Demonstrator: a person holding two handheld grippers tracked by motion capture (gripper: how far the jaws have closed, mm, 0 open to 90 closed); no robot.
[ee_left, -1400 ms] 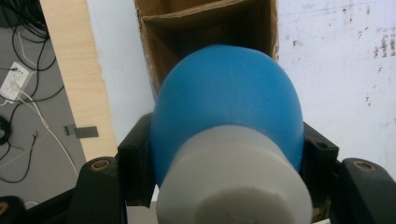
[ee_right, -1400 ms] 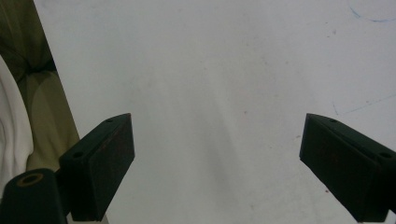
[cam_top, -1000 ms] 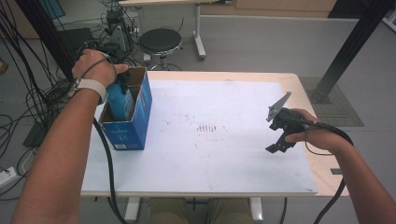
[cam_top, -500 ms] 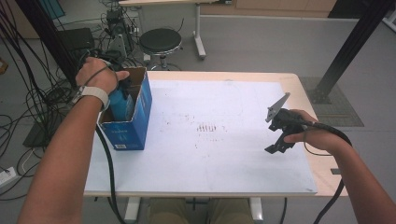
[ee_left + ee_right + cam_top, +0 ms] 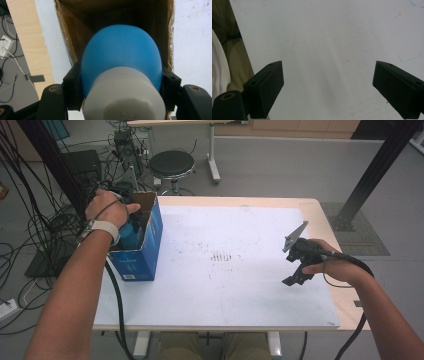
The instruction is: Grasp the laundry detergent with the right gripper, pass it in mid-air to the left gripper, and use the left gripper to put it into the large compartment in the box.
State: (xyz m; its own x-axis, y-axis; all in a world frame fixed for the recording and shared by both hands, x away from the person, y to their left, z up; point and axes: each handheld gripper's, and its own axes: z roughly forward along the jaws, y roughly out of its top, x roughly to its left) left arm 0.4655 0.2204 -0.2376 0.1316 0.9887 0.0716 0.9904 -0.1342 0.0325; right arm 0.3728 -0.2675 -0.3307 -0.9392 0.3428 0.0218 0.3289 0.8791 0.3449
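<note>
- Blue and white plastic marked the thing in hand: a bottle (image 5: 121,72) with a rounded blue body and a white cap, pinched at its sides by the left claw (image 5: 121,87), whose black jaws pressed against the blue on both sides.
- In the left gripper view the bottle hung over the mouth of an open cardboard box (image 5: 165,30), brown inside, with its blue end pointing down into the hollow.
- From the high view that box (image 5: 145,255) was blue outside and stood at the far left of the counter (image 5: 240,290), and the left hand (image 5: 107,210) was over its open top with the bottle (image 5: 131,231) partly sunk between the walls.
- The carrying part looked done, as the bottle was at the box and already entering it.
- What seemed left was to lower it fully, let go, and draw the left claw clear of the cardboard; whether the bottle had touched the bottom could not be told.
- The right claw (image 5: 327,90) was spread wide with nothing between its jaws, over the bare white sheet.
- In the high view the right claw (image 5: 299,265) sat at the near right of the counter, well apart from the box, and appeared to have no share in this step.
- No other loose things showed on the counter, so this may have been the last item to pack.
</note>
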